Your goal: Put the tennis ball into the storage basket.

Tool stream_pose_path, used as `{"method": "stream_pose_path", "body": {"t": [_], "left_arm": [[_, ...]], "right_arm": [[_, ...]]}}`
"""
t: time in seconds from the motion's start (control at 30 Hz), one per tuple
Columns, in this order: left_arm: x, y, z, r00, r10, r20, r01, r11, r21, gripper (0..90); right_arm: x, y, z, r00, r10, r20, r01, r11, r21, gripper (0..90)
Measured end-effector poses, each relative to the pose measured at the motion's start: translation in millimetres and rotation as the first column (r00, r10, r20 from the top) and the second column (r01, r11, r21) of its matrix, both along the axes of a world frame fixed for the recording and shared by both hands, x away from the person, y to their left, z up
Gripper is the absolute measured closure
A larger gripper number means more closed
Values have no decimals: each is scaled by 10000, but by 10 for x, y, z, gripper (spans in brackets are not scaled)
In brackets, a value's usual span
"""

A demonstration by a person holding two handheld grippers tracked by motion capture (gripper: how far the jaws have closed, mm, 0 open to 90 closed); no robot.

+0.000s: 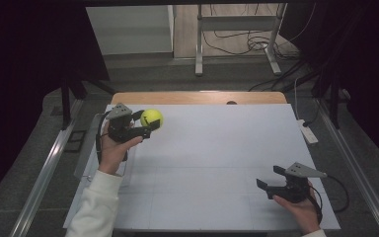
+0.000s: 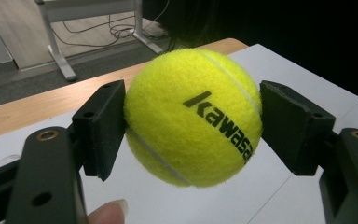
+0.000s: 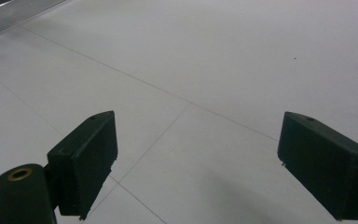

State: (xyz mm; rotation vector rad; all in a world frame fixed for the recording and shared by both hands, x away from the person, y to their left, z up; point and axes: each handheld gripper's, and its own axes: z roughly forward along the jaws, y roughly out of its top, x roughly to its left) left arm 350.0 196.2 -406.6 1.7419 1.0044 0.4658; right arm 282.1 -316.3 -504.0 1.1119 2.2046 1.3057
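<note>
At far left in the high view, a white-sleeved forearm rises from the bottom edge and the left hand (image 1: 112, 148) carries the left gripper (image 1: 147, 124) over the far left part of the white bench (image 1: 217, 163). Its jaws pinch a yellow tennis ball (image 1: 151, 118), which sits just right of the gripper body and is held above the bench surface, near the far left corner. In the left gripper view, the tennis ball (image 2: 193, 116) lies squarely between the two black pads, each pad touching one side of it; black lettering and a white seam run across its felt, and a fingertip (image 2: 109, 212) shows at the bottom edge. Beyond the ball, the wooden edge of the bench meets the floor, where metal stand legs and cables lie.

At right, the right hand (image 1: 301, 210) rests near the near right corner of the bench, holding the right gripper (image 1: 271, 177), well apart from the ball. Its jaws stand spread wide, with bare bench between them.
</note>
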Motion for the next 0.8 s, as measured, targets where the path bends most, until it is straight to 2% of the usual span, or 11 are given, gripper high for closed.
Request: {"method": "stream_pose_path", "body": {"t": [0.8], "left_arm": [[38,242,-20,9983,579,-106,-583,9976,-373,270]], "right_arm": [[0,0,1,10000,-5,1,5,10000,-1,120]]}}
